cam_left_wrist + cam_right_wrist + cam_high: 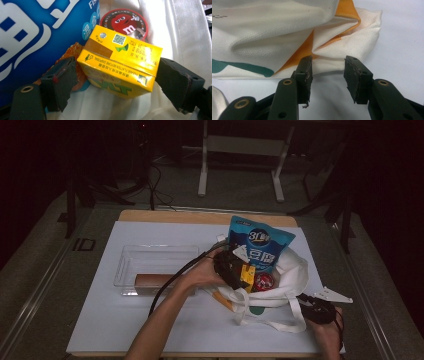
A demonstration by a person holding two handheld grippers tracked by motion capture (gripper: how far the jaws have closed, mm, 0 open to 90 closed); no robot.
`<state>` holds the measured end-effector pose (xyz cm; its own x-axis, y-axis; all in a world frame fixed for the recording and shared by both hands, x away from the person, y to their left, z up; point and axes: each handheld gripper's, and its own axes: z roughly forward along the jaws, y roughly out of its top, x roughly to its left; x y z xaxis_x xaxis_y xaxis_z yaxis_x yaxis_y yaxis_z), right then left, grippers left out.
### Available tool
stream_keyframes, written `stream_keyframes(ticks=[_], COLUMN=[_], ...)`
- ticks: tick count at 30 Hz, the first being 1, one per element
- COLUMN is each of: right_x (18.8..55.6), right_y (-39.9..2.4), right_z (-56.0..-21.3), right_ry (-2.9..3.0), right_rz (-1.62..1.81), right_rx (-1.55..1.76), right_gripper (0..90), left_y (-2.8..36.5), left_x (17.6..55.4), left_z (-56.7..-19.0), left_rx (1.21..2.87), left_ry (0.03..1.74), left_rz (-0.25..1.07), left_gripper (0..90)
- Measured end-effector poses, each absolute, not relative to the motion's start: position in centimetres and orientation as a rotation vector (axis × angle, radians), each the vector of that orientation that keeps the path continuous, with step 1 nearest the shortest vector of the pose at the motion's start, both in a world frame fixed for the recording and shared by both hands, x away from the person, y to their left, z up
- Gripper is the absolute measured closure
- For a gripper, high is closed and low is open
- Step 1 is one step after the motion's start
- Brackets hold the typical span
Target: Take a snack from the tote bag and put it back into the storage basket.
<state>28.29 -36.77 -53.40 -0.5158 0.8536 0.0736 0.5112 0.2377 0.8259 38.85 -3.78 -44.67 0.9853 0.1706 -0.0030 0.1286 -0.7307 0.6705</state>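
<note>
A white tote bag (292,270) lies open on the table, right of centre. Inside it stand a blue snack pouch (260,242), a red M&M's tin (263,281) and a yellow drink carton (246,275). My left gripper (229,267) reaches into the bag. In the left gripper view the carton (120,67) lies on the bag cloth between the spread jaws of the left gripper (117,62), which stands open, with the tin (123,22) behind it. My right gripper (314,309) stands open and holds nothing, just before a corner of the bag (342,47).
A clear plastic tray (155,257) sits left of the bag with a brown roll (155,280) at its front edge. A white mat (125,320) covers the table. Stand legs (202,175) rise beyond the far edge.
</note>
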Motion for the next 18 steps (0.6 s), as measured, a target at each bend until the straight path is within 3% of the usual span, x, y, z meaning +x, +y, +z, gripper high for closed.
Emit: stream_keyframes(ticks=[18], right_x=[28.3], right_y=[-36.7], right_z=[-53.4], right_ry=[2.129], right_rz=[1.180], right_rx=[1.247], right_gripper=[58.0], left_y=[-5.4], left_x=[38.4], left_z=[-45.7], left_rx=[2.431], left_ry=[0.226], left_rz=[0.105], left_gripper=[18.3])
